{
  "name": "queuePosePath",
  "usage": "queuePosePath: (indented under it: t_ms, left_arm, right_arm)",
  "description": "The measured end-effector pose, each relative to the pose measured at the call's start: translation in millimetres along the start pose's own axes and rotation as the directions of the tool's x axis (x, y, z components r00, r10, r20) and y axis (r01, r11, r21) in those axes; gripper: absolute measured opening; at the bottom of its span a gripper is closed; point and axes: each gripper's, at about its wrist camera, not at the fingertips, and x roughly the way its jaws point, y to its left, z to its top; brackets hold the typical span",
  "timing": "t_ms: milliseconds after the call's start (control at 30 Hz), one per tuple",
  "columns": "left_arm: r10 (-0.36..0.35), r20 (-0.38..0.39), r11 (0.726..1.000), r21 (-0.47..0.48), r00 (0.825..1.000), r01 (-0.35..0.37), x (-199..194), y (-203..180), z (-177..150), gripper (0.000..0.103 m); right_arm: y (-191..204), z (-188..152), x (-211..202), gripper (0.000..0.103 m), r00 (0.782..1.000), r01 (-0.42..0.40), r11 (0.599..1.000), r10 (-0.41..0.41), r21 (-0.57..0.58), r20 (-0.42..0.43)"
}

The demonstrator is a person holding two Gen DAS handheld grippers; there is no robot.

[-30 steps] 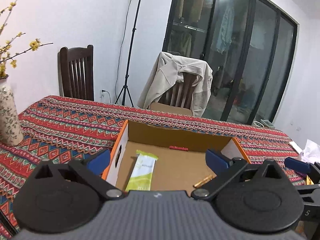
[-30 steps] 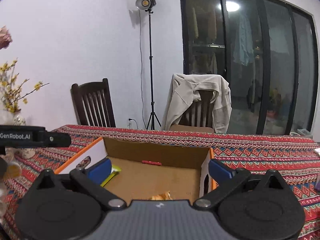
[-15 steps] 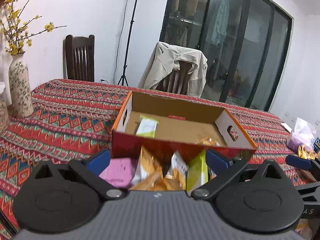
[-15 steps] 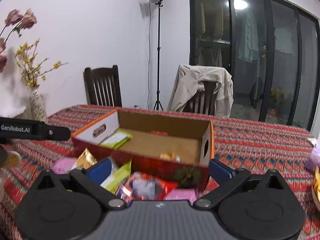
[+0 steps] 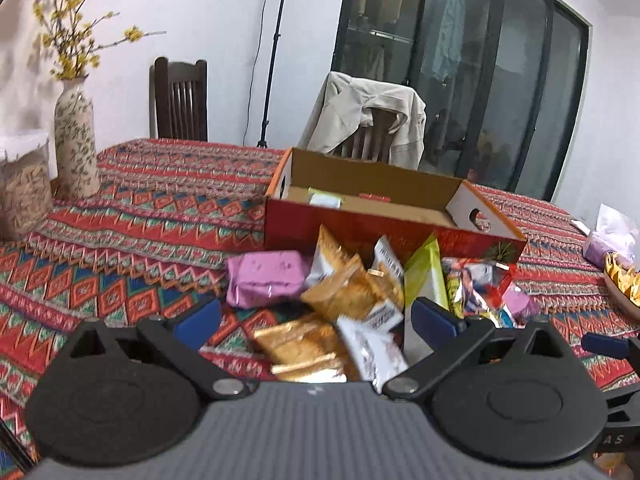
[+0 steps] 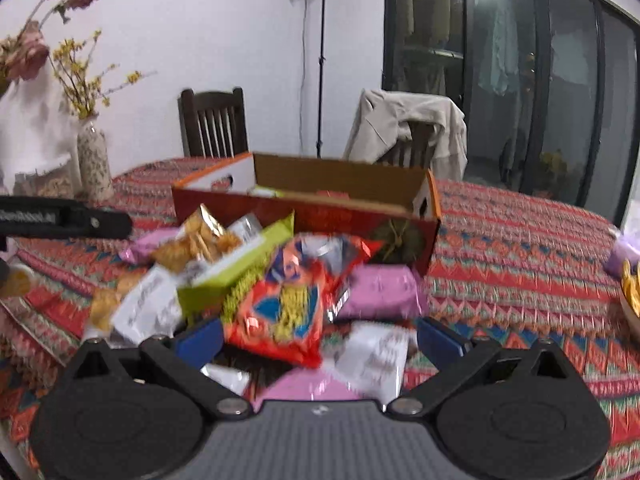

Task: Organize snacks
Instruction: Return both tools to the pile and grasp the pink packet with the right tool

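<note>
An open cardboard box [image 5: 360, 216] with red outer walls stands on the patterned tablecloth; it shows in the right wrist view too [image 6: 320, 216]. It holds a green-white packet [image 5: 325, 199] and a small red item [image 5: 374, 197]. In front of it lies a pile of snack packets: a pink pack [image 5: 264, 278], golden packs [image 5: 352, 288], a green packet [image 5: 424, 280], and a red-orange bag [image 6: 288, 304]. My left gripper [image 5: 316, 318] is open and empty over the golden packs. My right gripper [image 6: 318, 336] is open and empty over the red-orange bag.
A patterned vase [image 5: 76, 140] with yellow flowers and a jar [image 5: 22, 192] stand at the left. A bowl of chips [image 5: 624, 284] and a tissue pack [image 5: 608, 236] sit at the right. Two chairs [image 5: 180, 104] stand behind the table, one with a jacket [image 5: 368, 116].
Both grippers have drawn back from over the box toward the near side of the table. The snack pile in front of the box has come into view beneath them.
</note>
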Motion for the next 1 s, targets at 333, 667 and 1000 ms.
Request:
queuePosePath:
  t_ms: [333,667,1000]
  left_arm:
    - [0.012,-0.042,1.0,-0.01,0.999,-0.013,-1.7,15.8,-18.3,0.103]
    - [0.032,-0.095,0.999,-0.025,0.995,-0.034,2.1,26.6,-31.6,0.103]
    - [0.044,-0.17,0.999,0.007,0.985,-0.044,11.4,19.7,-41.4,0.103]
  right_arm:
    - [-3.9,-33.1,14.5,0.103,0.994,0.05,0.996,-0.044,0.068,-0.097]
    - [-10.5,-40.1,4.0,0.065,0.997,0.027,0.997,-0.022,0.073,-0.07]
    - [-17.0,-39.4,-9.1,0.061,1.0,0.014,0.996,-0.015,0.085,0.01]
